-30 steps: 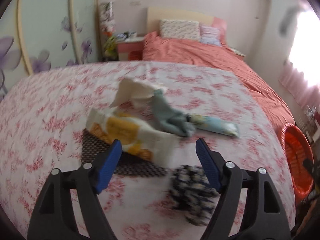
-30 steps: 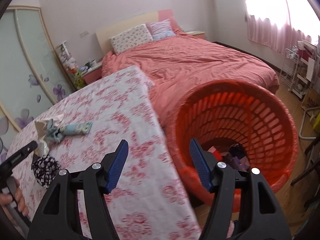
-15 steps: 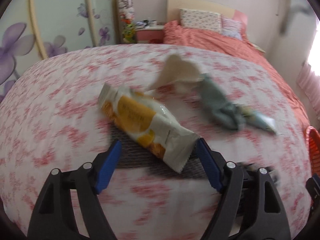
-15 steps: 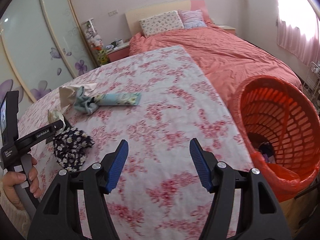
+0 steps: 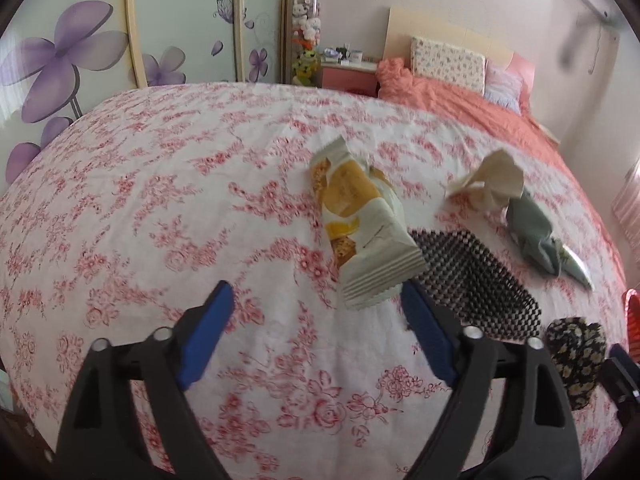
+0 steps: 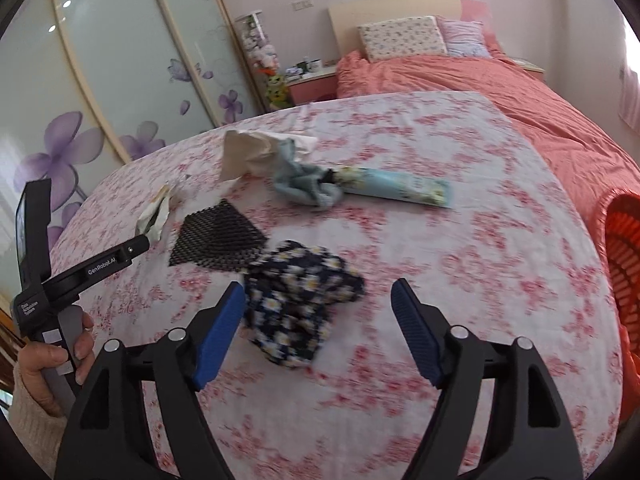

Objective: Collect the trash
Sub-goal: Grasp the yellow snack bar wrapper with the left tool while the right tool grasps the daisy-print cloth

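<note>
Snack wrapper [image 5: 362, 232]: glossy white-and-yellow film, crimped end, lying on the table [image 5: 160, 200] right of frame centre in the left wrist view. Long axis runs from mid-frame down toward the left gripper [image 5: 316, 320], which is the nearer one; the crimped end sits just ahead of its right finger.

Left gripper: jaws wide, just been opening, nothing between them.

Right gripper [image 6: 318, 320]: jaws wide, just been opening; the floral fabric bundle [image 6: 300, 300], soft and crumpled, lies ahead between them, unpressed.

Black mesh mat [image 5: 472, 280]: flat, under the wrapper's edge.

Orange basket [image 6: 624, 260]: slatted plastic, right edge.
</note>
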